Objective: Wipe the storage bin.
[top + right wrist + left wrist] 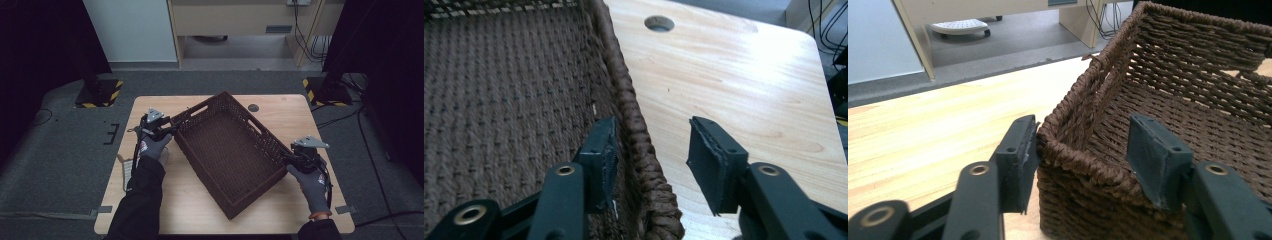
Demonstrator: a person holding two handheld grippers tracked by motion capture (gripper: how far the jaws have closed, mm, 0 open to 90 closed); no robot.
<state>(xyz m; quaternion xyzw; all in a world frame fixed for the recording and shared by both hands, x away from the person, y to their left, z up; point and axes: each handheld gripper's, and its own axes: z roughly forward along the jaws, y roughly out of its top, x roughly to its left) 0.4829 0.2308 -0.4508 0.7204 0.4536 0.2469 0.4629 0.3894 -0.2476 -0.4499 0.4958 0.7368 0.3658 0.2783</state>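
Note:
A dark brown woven basket (260,131) lies slantwise on the wooden table (300,115), with nothing in it. My left gripper (172,125) is at its left corner. In the left gripper view the jaws (1083,150) straddle the basket's corner rim (1073,155): one pad touches the outside, while the other hangs inside, apart from the wall. My right gripper (289,156) is at the basket's right side. Its jaws (651,150) straddle the rim (634,120), one pad close inside and the other well clear outside. Both are open.
A round cable hole (253,107) sits in the table behind the basket. A pale small object (125,165) lies at the table's left edge by my left forearm. Two stands with yellow-black striped bases (100,92) (327,90) flank the table's far corners.

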